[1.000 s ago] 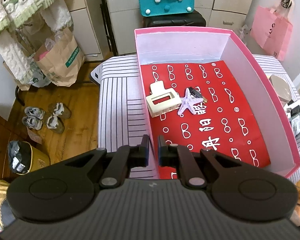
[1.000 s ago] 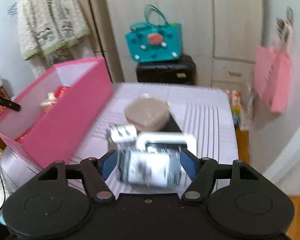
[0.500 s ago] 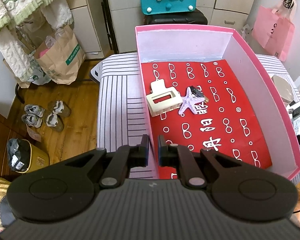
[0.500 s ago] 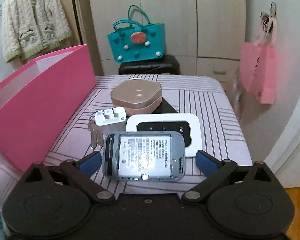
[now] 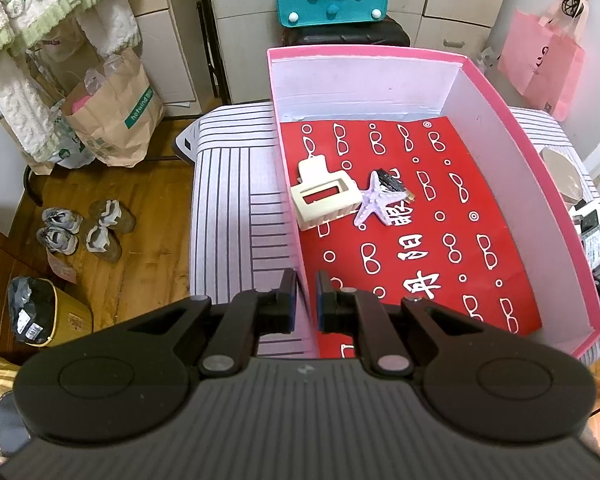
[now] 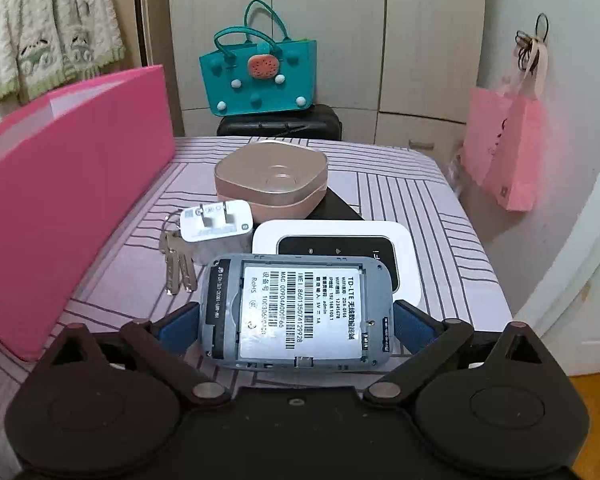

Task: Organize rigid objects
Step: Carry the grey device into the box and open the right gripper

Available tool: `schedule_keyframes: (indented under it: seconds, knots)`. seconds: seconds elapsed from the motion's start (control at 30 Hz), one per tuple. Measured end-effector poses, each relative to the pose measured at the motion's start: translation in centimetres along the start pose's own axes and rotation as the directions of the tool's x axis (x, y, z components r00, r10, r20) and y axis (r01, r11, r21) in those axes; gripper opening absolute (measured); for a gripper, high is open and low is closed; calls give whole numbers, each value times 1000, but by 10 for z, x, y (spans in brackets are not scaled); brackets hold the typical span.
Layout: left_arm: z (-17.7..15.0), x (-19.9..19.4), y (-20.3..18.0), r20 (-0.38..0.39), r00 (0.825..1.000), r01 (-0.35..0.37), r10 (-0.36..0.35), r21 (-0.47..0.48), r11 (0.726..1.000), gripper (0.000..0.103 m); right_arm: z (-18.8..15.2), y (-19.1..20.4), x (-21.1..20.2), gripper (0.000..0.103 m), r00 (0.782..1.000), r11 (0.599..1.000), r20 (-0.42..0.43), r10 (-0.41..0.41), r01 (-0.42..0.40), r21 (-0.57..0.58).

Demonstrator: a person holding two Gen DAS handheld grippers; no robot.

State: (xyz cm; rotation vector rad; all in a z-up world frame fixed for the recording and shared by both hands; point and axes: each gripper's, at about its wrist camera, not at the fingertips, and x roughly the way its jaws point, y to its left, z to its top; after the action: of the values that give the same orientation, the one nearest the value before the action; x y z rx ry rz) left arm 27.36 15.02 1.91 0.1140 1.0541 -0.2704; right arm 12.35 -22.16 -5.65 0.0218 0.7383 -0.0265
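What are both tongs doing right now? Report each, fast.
Left tongs: shut on the near wall of the pink box.
Right tongs: open, the grey router body lying between the pads, not gripped.

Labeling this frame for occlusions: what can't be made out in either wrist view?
- Left wrist: dark item in the pink box, half under the starfish; identity unclear.
- Left wrist: bowl and devices cut off by box wall and frame edge.
- Right wrist: box contents hidden by its wall.
- Right wrist: black object under bowl; keys partly under charger.
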Motion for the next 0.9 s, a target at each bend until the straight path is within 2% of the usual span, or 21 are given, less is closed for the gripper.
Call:
schedule_keyframes:
  seconds: [0.17,0.27,0.33,0.47,0.63,0.8,0.9]
  knots:
    - [-1,2,-1,-13,1000,5,-5,8,1000,8,14,-3,-13,101,996,995,-45,74,-77,-57]
    - [-2,3,-2,-14,1000,2,-1,17,1000,8,28,-2,-28,101,995,991,-28,99,-101,-84]
    - [-1,3,-1,-22,1000,6,-6,19,1000,8,42,0,-40,101,987,984,-21,161,-162,-69]
    - [3,4,-1,-38,999,6,-5,26,1000,9,73,15,-64,101,947,942,-9,323,-322,-97]
    - [0,4,-5,-27,1000,-12,13,52,999,9,114,50,-74,101,865,857,-31,501,-500,-125]
    - [0,3,-5,-27,1000,-4,5,50,999,9,149,102,-61,101,790,764,-115,602,-612,-205]
    - [-1,2,-5,-23,1000,-3,5,58,998,8,159,136,-37,101,760,731,-217,612,-649,-213]
